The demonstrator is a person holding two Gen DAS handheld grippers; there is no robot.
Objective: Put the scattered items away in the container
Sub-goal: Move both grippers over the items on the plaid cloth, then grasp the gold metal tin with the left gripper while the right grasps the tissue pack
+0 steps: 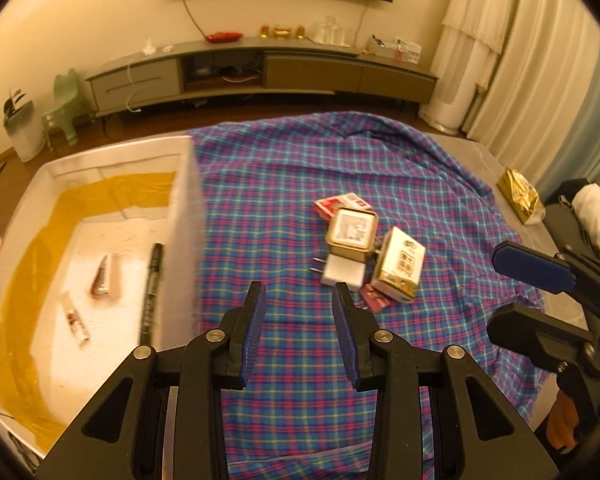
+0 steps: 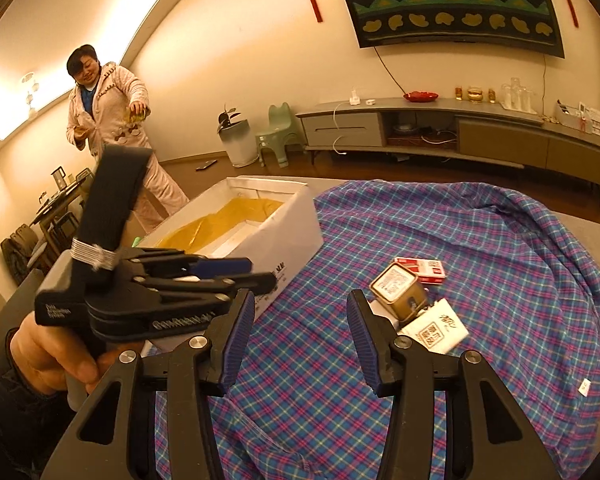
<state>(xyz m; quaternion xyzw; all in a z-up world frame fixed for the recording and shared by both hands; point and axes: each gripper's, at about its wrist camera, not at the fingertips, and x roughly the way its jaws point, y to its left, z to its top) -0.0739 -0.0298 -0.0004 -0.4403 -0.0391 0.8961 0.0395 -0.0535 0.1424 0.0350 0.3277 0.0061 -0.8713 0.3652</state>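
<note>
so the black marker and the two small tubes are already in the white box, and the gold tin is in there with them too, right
Not quite. The black marker and the two small tubes do lie in the white box, but the gold tin is not in there. It sits out on the plaid cloth among the other scattered items, as the left wrist view shows.
</note>
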